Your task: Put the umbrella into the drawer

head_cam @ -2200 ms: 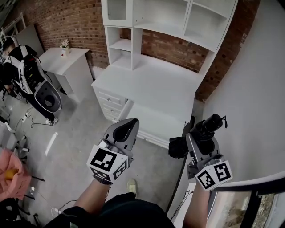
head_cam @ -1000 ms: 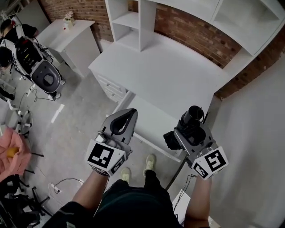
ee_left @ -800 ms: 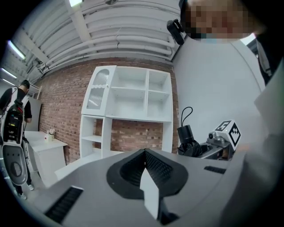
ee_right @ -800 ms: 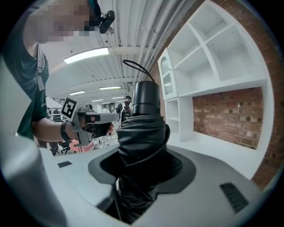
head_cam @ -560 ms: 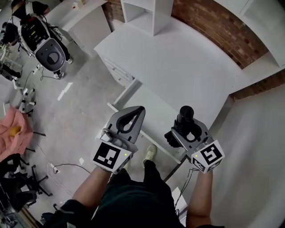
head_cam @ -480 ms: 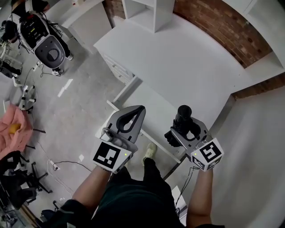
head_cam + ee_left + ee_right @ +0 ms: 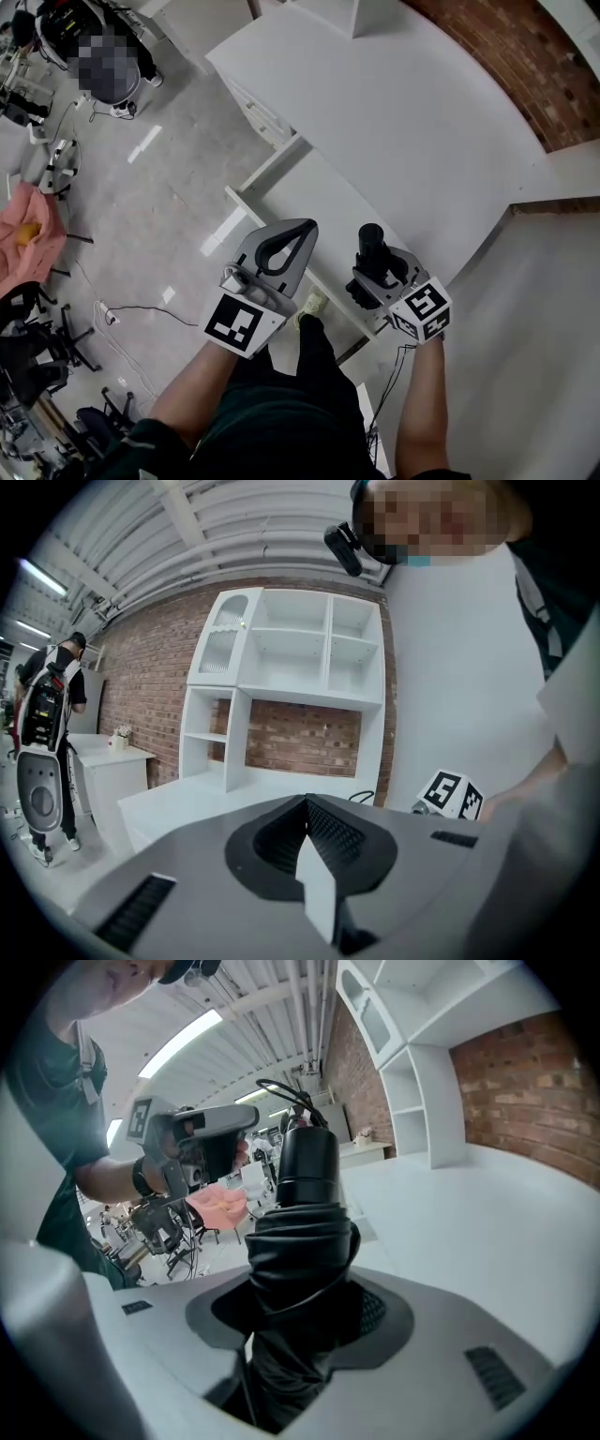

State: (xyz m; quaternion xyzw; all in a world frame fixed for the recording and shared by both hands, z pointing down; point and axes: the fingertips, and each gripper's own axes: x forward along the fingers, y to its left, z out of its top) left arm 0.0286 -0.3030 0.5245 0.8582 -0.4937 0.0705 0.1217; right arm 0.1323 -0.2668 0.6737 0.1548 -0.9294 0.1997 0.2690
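The black folded umbrella (image 7: 371, 246) (image 7: 305, 1222) stands between the jaws of my right gripper (image 7: 373, 272) (image 7: 300, 1283), which is shut on its fabric body, handle end pointing away from me. It hangs over the near right part of the open white drawer (image 7: 319, 202), which is pulled out from under the white desk (image 7: 412, 122). My left gripper (image 7: 307, 226) (image 7: 306, 801) is shut with nothing in it. It hovers over the drawer's near left edge, beside the right gripper.
A stack of closed drawers (image 7: 262, 112) forms the desk's left side. A white shelf unit (image 7: 291, 667) stands on the desk against the brick wall (image 7: 525, 66). A pink cloth (image 7: 28, 234), cables (image 7: 122, 309) and equipment lie on the floor at left.
Both grippers have come down toward the open drawer. The right one has tipped its umbrella further downward. The desk and drawer now fill more of the head view.
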